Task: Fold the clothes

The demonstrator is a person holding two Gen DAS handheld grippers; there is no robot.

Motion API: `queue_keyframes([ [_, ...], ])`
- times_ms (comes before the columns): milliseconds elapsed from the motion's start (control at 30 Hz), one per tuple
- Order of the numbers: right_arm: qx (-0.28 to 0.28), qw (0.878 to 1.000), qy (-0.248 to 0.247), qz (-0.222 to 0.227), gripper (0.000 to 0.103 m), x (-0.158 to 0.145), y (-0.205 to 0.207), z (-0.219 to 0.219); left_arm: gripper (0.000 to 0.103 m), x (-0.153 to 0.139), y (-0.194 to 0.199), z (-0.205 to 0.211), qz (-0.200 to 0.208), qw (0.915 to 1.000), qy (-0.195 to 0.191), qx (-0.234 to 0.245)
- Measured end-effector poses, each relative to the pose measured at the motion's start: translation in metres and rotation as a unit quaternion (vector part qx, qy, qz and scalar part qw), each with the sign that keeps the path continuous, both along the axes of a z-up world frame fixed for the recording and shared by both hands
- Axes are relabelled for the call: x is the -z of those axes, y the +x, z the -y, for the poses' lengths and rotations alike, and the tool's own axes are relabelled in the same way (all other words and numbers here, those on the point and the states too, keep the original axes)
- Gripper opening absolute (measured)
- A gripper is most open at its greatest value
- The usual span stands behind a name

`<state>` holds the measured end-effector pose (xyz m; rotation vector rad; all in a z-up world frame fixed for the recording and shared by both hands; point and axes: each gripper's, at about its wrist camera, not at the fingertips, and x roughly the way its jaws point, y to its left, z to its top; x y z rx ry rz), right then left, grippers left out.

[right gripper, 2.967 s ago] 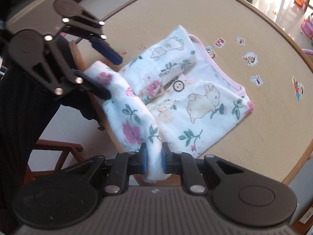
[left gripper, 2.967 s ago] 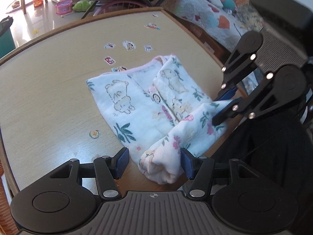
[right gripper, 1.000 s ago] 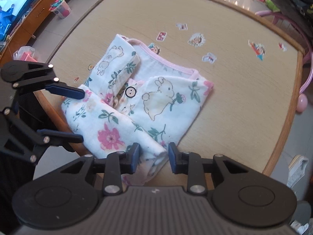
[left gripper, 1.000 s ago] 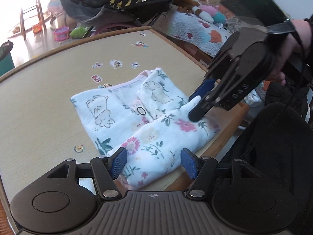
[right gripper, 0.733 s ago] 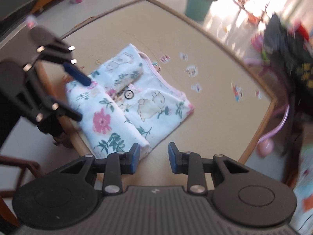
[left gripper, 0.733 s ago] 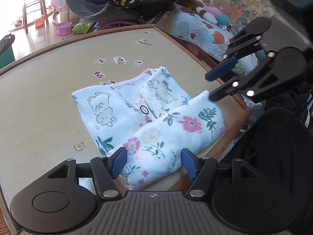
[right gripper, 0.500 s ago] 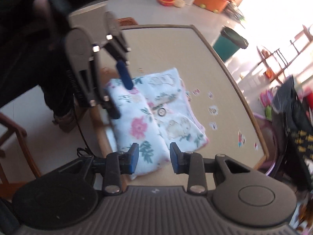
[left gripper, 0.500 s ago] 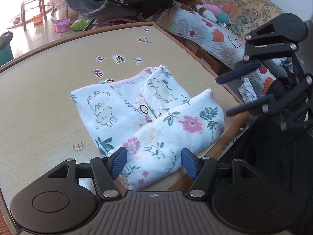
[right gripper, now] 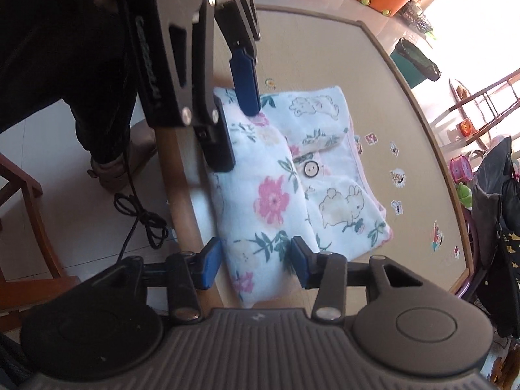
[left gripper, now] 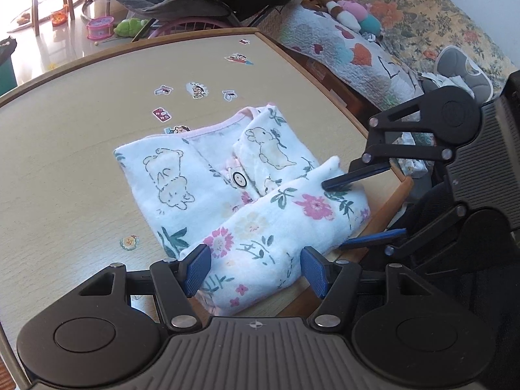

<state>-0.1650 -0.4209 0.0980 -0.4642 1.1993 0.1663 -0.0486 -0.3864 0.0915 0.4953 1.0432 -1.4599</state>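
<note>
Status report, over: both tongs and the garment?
Left tongs open, right tongs open, each straddling one end. White floral baby garment folded at the table edge, unheld. Nothing blocking.

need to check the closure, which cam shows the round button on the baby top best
Left wrist view: the button faces the camera, sharp and unobstructed at the centre of the baby top. The right wrist view also shows the button whole, but further off to one side and slightly blurred.

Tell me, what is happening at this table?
A person with a gripper in each hand is folding a small flowered baby garment on a wooden table. The left gripper and right gripper are both open, one at each end of the folded-over bottom part, gripping nothing.
</note>
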Motion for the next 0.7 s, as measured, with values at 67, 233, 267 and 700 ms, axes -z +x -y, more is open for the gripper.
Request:
queue_keyframes([
  [67,0.001,1.000,0.003,-0.006,0.046,0.004,0.002,0.002,0.064,0.001,0.001,0.000,-0.003,1.0000,-0.001,0.000],
  [233,0.022,0.999,0.034,-0.013,0.046,0.004,0.008,0.011,0.064,0.001,0.001,-0.001,-0.001,1.0000,-0.003,0.008],
  [267,0.024,0.999,0.041,-0.016,0.046,0.005,0.009,0.013,0.064,-0.001,-0.001,-0.002,0.004,0.9999,-0.004,0.011],
  [700,0.025,0.996,0.074,-0.053,0.049,0.006,0.021,0.023,0.067,-0.043,-0.009,-0.029,0.074,0.9925,-0.034,0.091],
])
